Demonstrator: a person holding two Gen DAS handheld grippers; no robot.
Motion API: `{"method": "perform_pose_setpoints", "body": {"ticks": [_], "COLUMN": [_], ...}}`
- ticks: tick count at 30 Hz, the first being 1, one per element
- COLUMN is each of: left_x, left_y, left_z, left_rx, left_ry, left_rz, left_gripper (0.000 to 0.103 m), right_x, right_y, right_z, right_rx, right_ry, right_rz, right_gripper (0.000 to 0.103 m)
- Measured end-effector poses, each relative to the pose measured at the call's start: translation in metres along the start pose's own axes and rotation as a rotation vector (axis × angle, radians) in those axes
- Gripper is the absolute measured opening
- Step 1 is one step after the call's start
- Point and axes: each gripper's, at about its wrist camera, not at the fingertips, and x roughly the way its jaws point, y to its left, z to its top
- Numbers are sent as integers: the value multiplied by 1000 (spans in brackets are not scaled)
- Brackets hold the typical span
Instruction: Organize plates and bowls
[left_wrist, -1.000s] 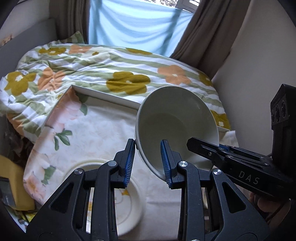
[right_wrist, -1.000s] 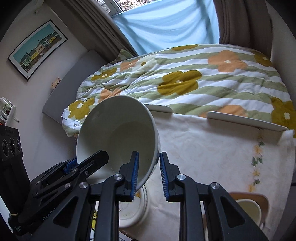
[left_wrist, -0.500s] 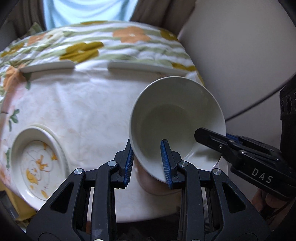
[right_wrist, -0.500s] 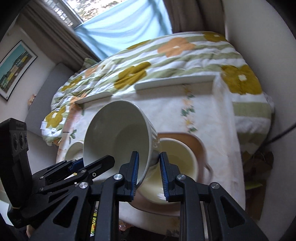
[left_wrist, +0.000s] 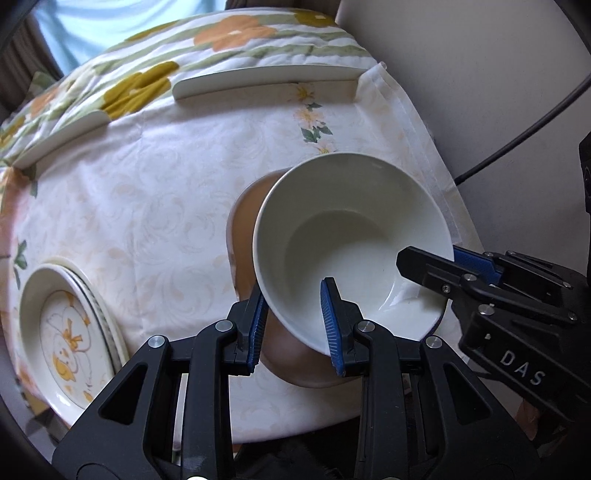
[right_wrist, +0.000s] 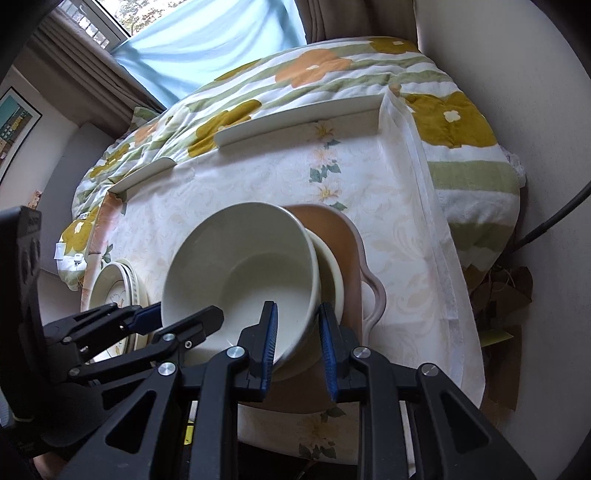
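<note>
Both grippers carry one white bowl by its rim. My left gripper is shut on the near-left rim, one blue pad inside the bowl and one outside. On the opposite rim my right gripper is shut too. The bowl hangs tilted just above a cream bowl that sits on a brown handled tray. At the table's left a stack of plates shows a yellow drawing on the top one.
A floral cloth covers the table, with white rails along its far edge. Behind lies a flowered quilt, then curtains. A wall and a black cable run along the right side. Dry leaves lie below the table's right edge.
Both grippers carried the bowl from near the plate stack rightward and down, over the brown tray. The bowl now hangs lower, right above the cream bowl. The grips stayed the same.
</note>
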Motion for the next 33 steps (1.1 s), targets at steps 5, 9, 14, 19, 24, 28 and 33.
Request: {"method": "perform_pose_setpoints", "body": {"ticks": [5,9,14,19,24,28,33], "left_x": [3,5,7,6,5,-18,-54], "left_y": [-8,-15,-16,-15,-12,-1,17], "left_z": [3,1,0,-1,-2,1,3], "left_rx": [65,126,140,138,125,102,72], "left_ry": [-15,-34,-41,-42,-42,-96,-179], "left_rz": [65,119,137,137,117,100,82], "left_gripper": [26,26,26,26,26,26,29], "right_x": [2,1,1,1,0,-13,-37], "right_y": [-1,0,-1,-1,-3,-6,-17], "right_z": [-2,-3,-3,-3,-2,1,4], "right_rx": [-5,-20,-22,-25,-11,-15,-15], "right_ry": [-3,-13,-14,-13,-11,-37,-65], "right_rz": [-13,-32,-43,-45,-24,8,50], "right_gripper": [21,21,21,21,21,21,23]}}
